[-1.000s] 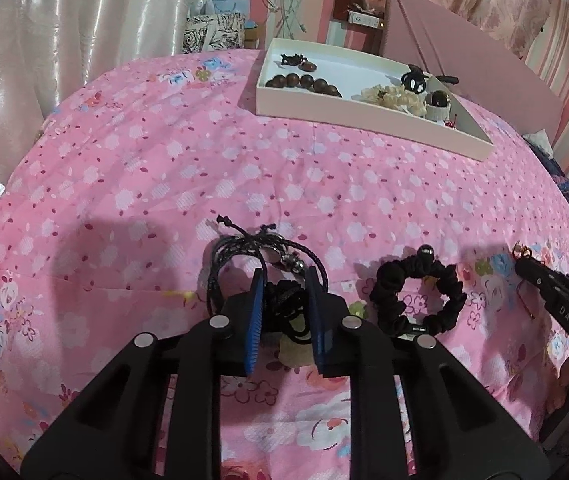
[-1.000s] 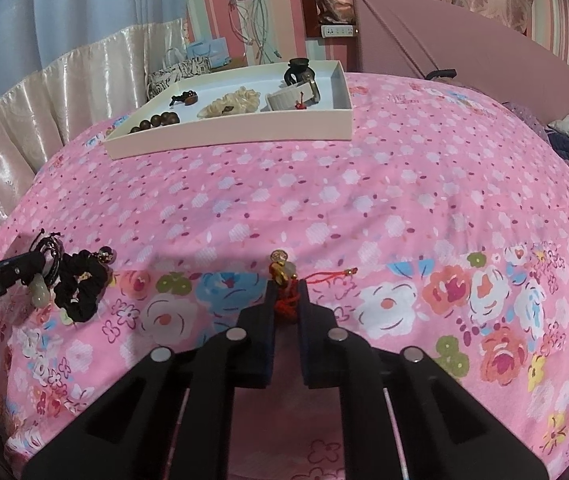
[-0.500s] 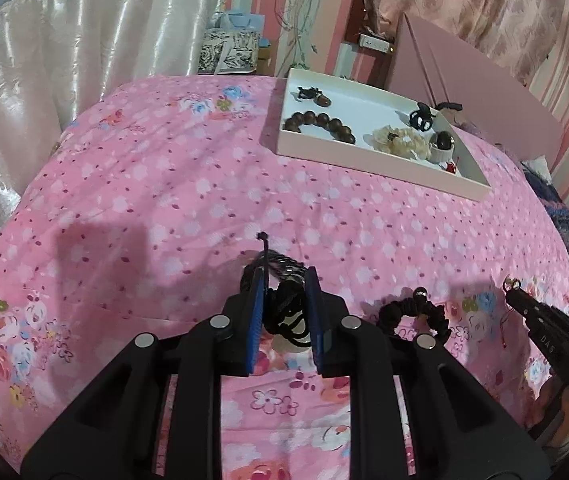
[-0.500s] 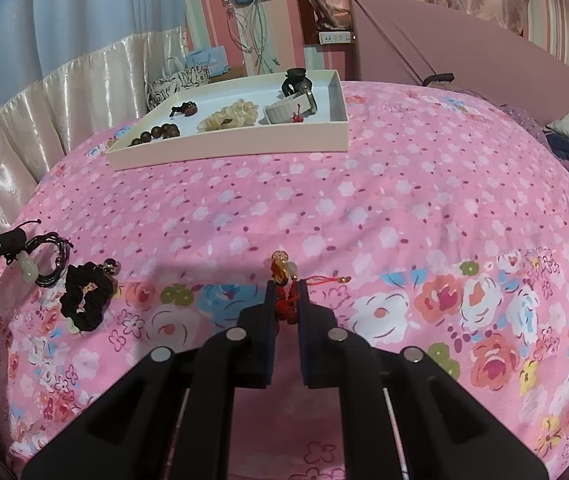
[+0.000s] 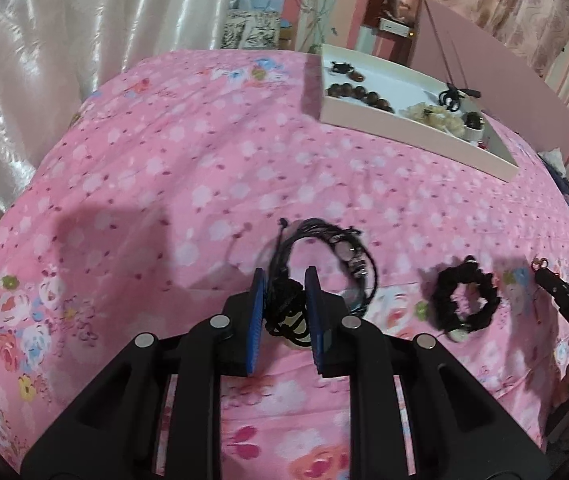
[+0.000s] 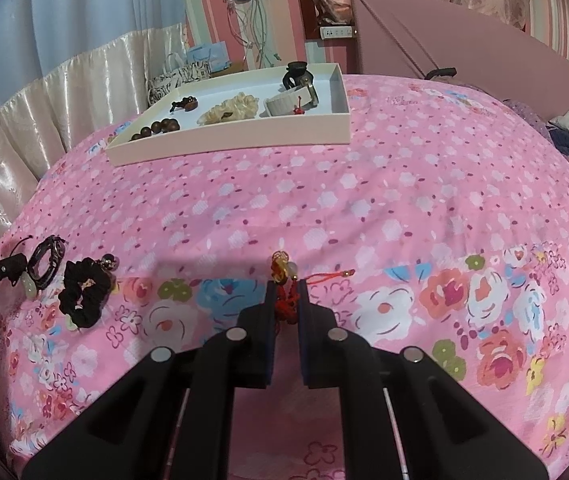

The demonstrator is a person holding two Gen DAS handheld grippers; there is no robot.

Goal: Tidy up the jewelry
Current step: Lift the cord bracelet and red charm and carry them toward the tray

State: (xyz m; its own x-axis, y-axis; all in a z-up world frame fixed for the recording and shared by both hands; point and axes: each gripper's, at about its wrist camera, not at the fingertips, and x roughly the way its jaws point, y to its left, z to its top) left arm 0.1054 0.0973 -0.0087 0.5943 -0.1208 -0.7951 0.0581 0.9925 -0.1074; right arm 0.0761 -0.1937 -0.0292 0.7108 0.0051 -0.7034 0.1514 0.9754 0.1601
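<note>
**Both grippers hold jewelry over the bed**

A pink flowered bed [image 6: 364,200] carries a white tray [image 6: 228,148] at its far side, holding brown beads [image 6: 156,130] and a cream scrunchie [image 6: 228,108]. A black scrunchie [image 5: 466,304] lies near the front. The left gripper [image 5: 286,300] has its jaws pinching a black cord bracelet [image 5: 324,256]. The right gripper [image 6: 286,300] has its jaws pressed onto a red charm [image 6: 284,280].

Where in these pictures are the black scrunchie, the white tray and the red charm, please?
black scrunchie [image 5: 440,304]: left wrist view, on its left fabric band.
white tray [image 6: 228,146]: right wrist view, on its near outer wall.
red charm [image 6: 280,270]: right wrist view, on its orange bead above the tool.
</note>
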